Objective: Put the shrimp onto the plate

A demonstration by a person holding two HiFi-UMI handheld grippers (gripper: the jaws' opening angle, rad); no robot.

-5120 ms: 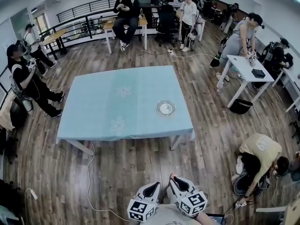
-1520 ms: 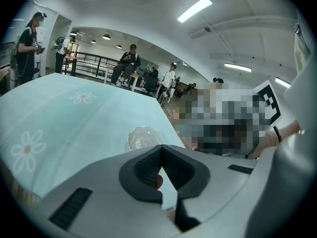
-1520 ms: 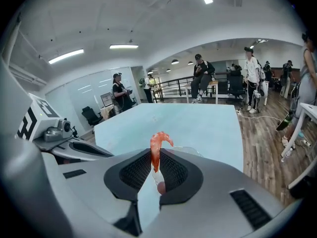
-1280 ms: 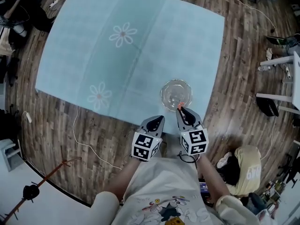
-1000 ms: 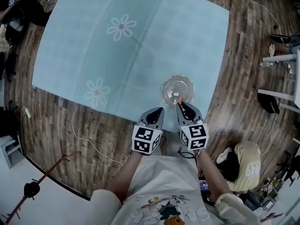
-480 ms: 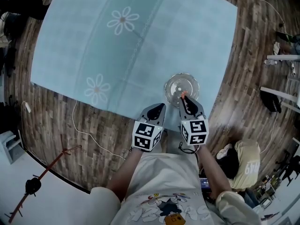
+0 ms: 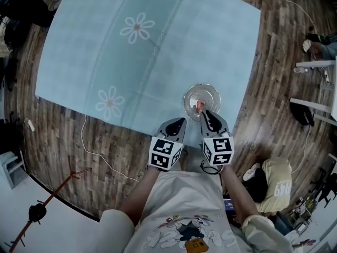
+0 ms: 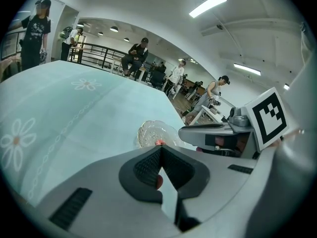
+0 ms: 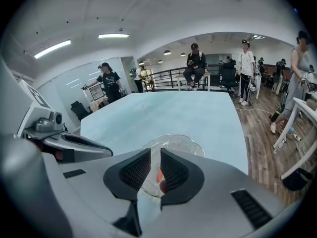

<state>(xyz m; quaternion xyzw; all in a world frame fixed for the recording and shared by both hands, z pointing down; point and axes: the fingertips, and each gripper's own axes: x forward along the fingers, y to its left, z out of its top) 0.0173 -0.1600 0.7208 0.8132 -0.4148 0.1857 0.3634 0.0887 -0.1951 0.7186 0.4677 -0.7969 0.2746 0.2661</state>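
Wood flooring runs round a table [image 7: 158, 51] under a pale blue cloth printed with daisies, and other people stand about at the far side of the room. On the head view a clear glass plate [image 7: 212, 95] sits near the table's 5 o'clock corner, close to the person's edge, probably so that it can be reached without leaning over. The right gripper [image 7: 206, 115] comes in from the plate's 6 o'clock, its tips over the near rim. Its jaws stand close, with only a narrow slit between the pads, and the orange shrimp [image 7: 199, 107] is pinched in that slit. In the right gripper view the shrimp lies against the right-hand pad, with the plate showing through the gap just beyond. So the shrimp hangs over the plate's near part, at about 6 o'clock of its centre. I cannot tell whether it touches the glass. I judge that holding it at the very tips keeps the jaws clear of the rim, and that the move left is to part the jaws (gently, since the glass may slide on the cloth). The left gripper [image 7: 179, 123] waits at the plate's 8 o'clock, by the table's edge. Its jaws are together, and I can make out nothing held in them.
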